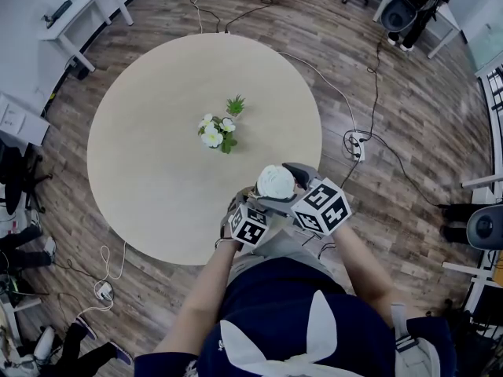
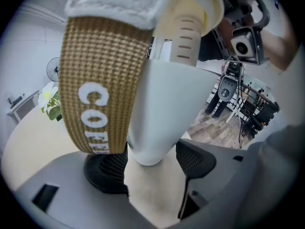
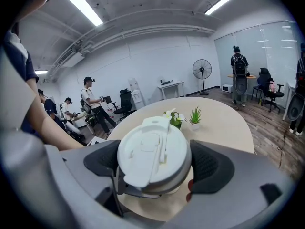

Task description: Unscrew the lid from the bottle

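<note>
Lid [image 3: 153, 157] fills right tongs [image 3: 157, 168]; left tongs [image 2: 150, 165] seemingly pinch bottle [image 2: 164, 104] lower down.

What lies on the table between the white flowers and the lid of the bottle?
Nothing. The head view shows bare table between the flowers and the lid of the bottle.
</note>
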The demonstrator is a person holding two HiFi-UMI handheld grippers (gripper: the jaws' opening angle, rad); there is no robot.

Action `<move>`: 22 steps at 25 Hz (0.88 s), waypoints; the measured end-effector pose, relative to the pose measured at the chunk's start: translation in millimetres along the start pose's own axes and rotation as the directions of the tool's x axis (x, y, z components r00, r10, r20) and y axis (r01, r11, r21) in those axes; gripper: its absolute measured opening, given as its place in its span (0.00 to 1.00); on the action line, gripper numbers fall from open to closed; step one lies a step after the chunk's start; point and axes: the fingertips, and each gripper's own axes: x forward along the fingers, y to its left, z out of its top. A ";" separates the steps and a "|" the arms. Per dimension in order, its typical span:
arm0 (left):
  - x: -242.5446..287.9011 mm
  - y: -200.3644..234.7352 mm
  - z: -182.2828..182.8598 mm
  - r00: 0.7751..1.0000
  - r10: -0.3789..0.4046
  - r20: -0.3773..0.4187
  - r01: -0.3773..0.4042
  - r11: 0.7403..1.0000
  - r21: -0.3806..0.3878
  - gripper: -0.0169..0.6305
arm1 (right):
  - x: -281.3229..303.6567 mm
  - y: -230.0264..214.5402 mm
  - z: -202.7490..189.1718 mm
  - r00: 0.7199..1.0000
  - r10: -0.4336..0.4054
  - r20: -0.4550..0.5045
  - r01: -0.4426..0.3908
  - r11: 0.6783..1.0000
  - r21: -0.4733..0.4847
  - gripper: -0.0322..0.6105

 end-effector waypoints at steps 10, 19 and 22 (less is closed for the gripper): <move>1.0 0.6 0.1 1.000 -0.006 -0.005 0.006 1.000 -0.008 0.53 | -14.4 -4.8 14.8 0.997 -0.030 0.076 0.025 0.998 0.064 0.75; 2.1 -1.5 -1.2 1.000 -0.007 -0.009 0.007 1.000 -0.014 0.53 | -29.7 -8.0 26.9 0.988 -0.030 0.151 0.005 0.987 0.161 0.75; 0.8 -0.2 -1.4 1.000 -0.007 -0.010 0.007 1.000 -0.016 0.53 | -31.4 -8.3 30.6 0.986 -0.031 0.166 0.000 0.983 0.184 0.75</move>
